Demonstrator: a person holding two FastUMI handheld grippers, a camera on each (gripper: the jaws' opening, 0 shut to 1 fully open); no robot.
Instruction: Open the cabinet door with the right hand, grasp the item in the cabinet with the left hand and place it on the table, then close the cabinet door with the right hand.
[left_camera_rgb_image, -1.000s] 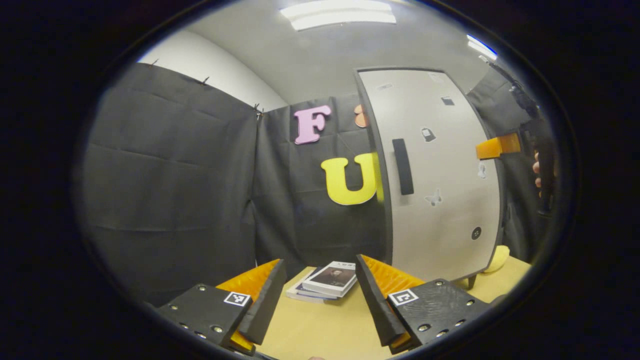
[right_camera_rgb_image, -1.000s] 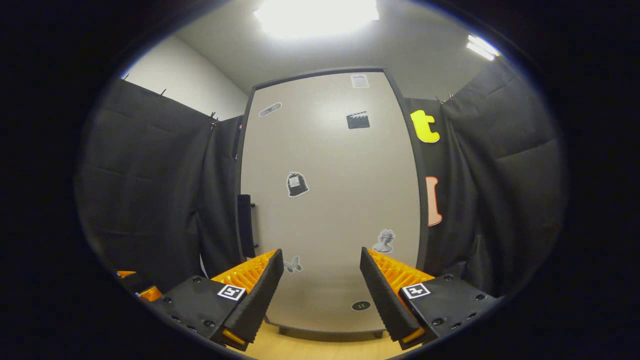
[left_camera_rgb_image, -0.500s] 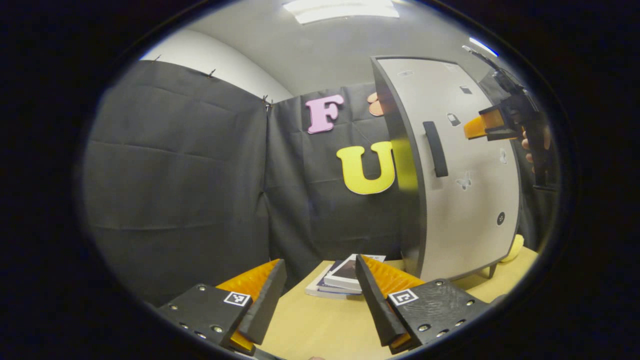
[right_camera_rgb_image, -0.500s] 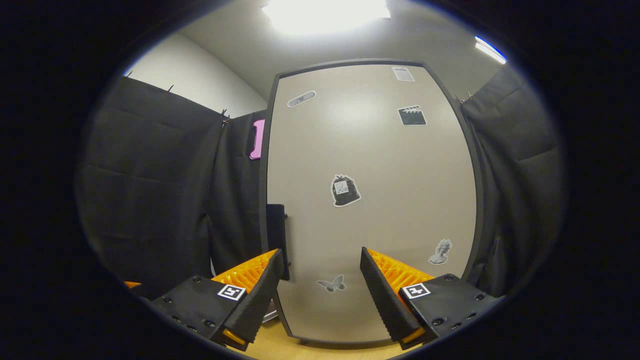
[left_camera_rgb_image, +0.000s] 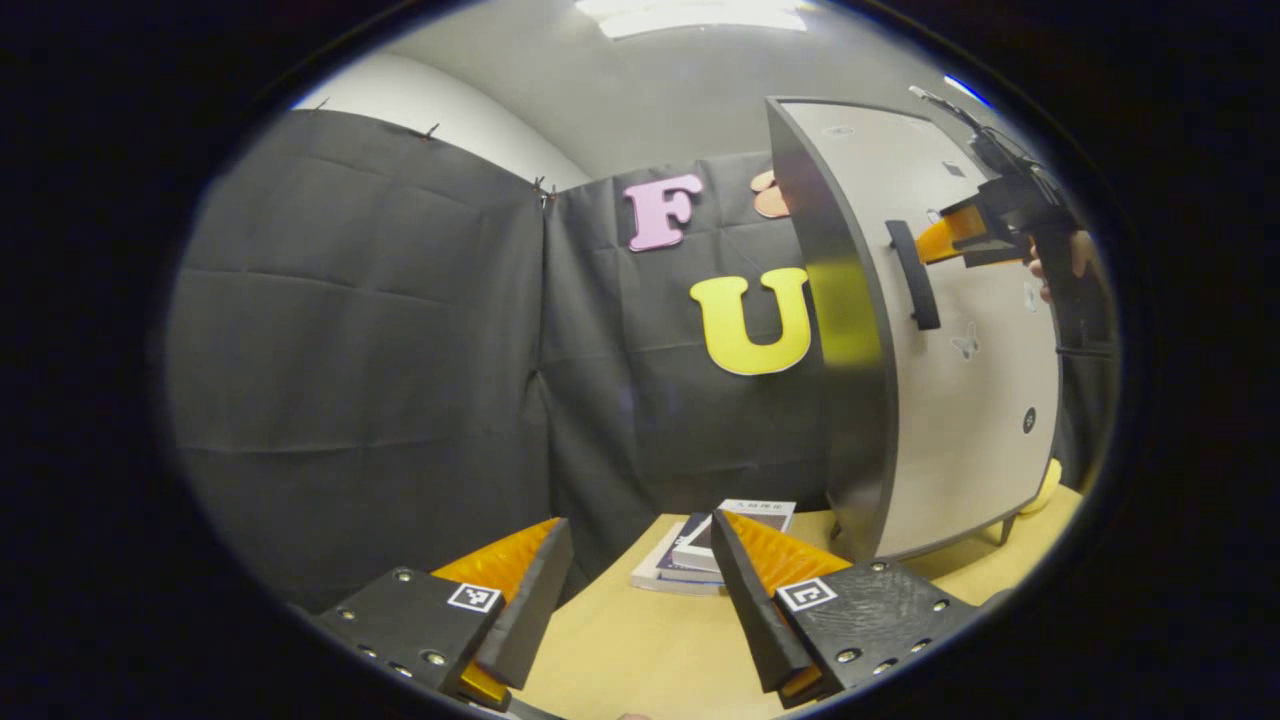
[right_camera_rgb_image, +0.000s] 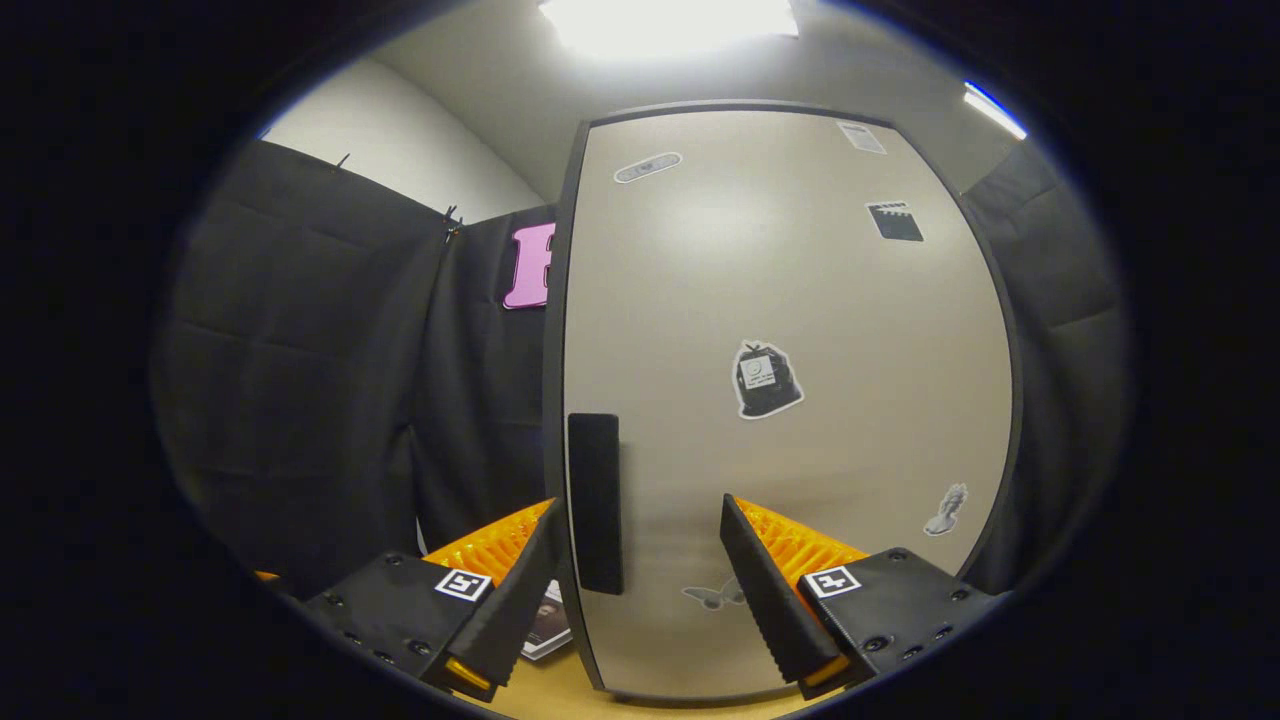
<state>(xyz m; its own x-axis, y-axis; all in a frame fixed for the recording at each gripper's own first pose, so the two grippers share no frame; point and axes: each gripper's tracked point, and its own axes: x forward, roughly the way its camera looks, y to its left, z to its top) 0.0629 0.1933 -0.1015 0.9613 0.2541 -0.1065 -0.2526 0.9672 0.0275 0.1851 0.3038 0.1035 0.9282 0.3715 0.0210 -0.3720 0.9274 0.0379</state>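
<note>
Right now the right claw (right_camera_rgb_image: 635, 590) is spread wide with nothing in it, its fingers set either side of the dark vertical handle (right_camera_rgb_image: 595, 500) at the left edge of the cabinet door (right_camera_rgb_image: 790, 400), not yet touching it. In the left gripper view that same claw comes in from the right toward the handle, held by a hand (left_camera_rgb_image: 1060, 265). The left claw (left_camera_rgb_image: 640, 600) is likewise released and empty, hovering low over the bench (left_camera_rgb_image: 640, 650). Opening the door looks like the step in hand; next the right claw would need to pinch the handle and swing the door outward. The item inside is hidden behind the closed door. A stack of books (left_camera_rgb_image: 700, 560) lies on the light wooden bench beside the cabinet, something yellow (left_camera_rgb_image: 1045, 485) peeks behind it, and black cloth walls enclose the booth under ceiling lights.
</note>
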